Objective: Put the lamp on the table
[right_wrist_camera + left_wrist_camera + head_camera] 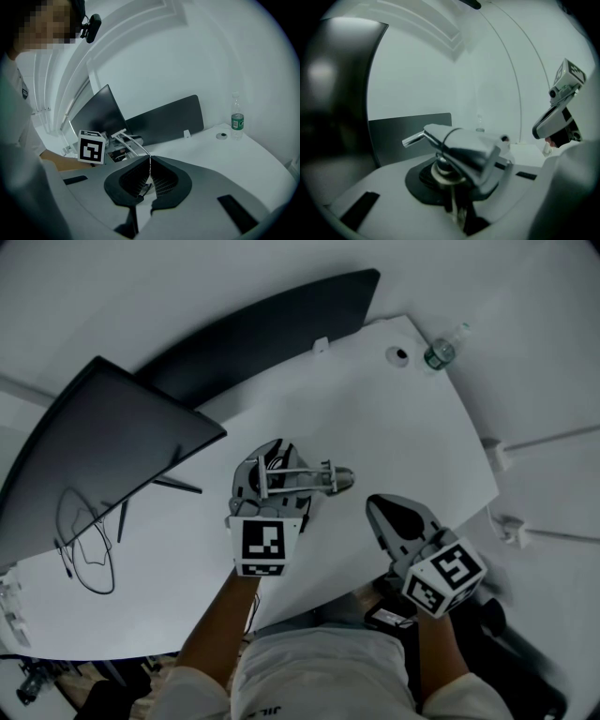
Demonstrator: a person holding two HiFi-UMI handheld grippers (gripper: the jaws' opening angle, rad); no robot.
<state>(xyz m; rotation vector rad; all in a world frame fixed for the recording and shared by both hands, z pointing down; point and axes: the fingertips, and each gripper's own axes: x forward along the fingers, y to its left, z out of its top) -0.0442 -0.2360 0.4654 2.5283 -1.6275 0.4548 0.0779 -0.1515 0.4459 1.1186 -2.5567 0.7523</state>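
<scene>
Resting on the white table (pixel 394 446), the folded metal lamp (pixel 319 479) sits between the slightly parted jaws of the left gripper (pixel 274 465), while the right gripper (pixel 149 164), jaws together and empty, hangs nearby.

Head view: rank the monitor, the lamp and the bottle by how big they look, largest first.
1. monitor, by far the largest.
2. lamp, much smaller.
3. bottle, smallest. It stands farthest from the camera, which shrinks it, so its true size against the lamp is unsure.
</scene>
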